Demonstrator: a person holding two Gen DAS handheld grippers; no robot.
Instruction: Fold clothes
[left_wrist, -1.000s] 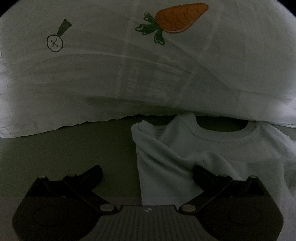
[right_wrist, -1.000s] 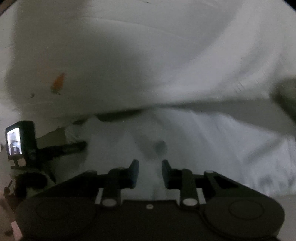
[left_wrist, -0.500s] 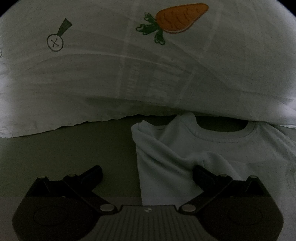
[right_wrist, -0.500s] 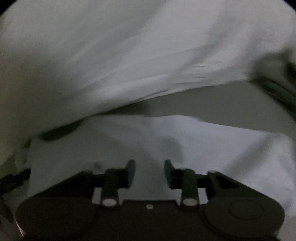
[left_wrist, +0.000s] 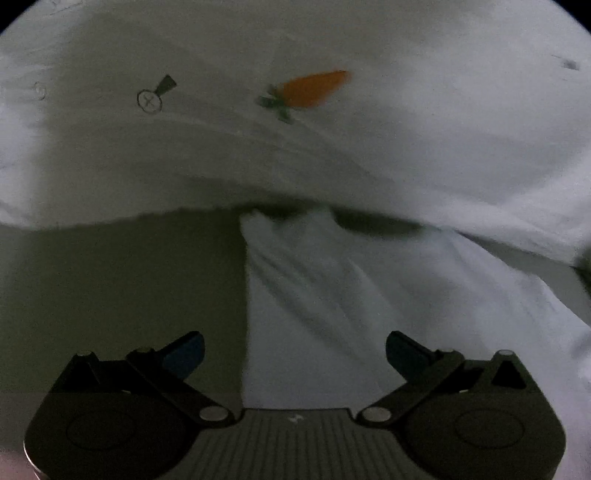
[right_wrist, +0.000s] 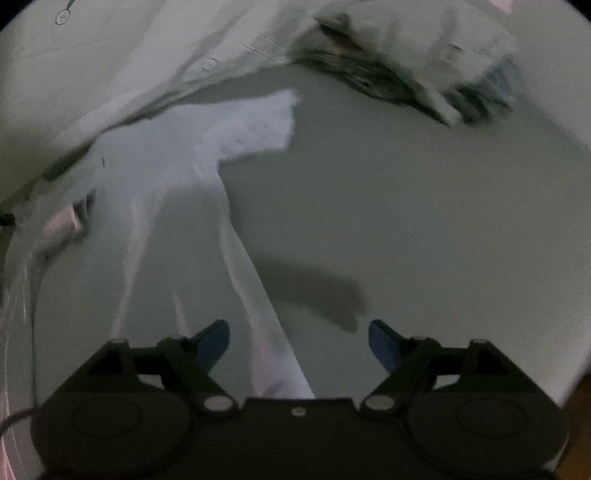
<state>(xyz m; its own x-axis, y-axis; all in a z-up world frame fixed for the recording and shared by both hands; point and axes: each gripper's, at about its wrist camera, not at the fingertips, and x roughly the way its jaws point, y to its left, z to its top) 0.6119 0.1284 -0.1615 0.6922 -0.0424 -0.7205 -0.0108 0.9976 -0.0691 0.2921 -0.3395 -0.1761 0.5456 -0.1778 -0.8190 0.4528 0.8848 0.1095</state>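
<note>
A white T-shirt (left_wrist: 332, 295) lies on the grey bed surface, its collar end tucked under the printed bedding. My left gripper (left_wrist: 295, 352) hovers over the shirt's left edge, open, with nothing pressed between its blue pads. In the right wrist view the T-shirt (right_wrist: 177, 155) stretches away to the upper left, one sleeve (right_wrist: 255, 125) spread flat. A narrow folded strip of it runs down between the jaws of my right gripper (right_wrist: 297, 343). Those jaws are opening wide and the pads stand clear of the cloth.
White bedding with an orange carrot print (left_wrist: 314, 88) bulges across the back. A crumpled pile of other clothes (right_wrist: 406, 70) lies at the far right of the grey sheet (right_wrist: 424, 221). A brown floor strip (right_wrist: 578, 443) shows past the bed's edge.
The left gripper has drawn back and risen from the shirt, still open. The right gripper has swung far to the right along the shirt, and its jaws went from narrow to wide.
</note>
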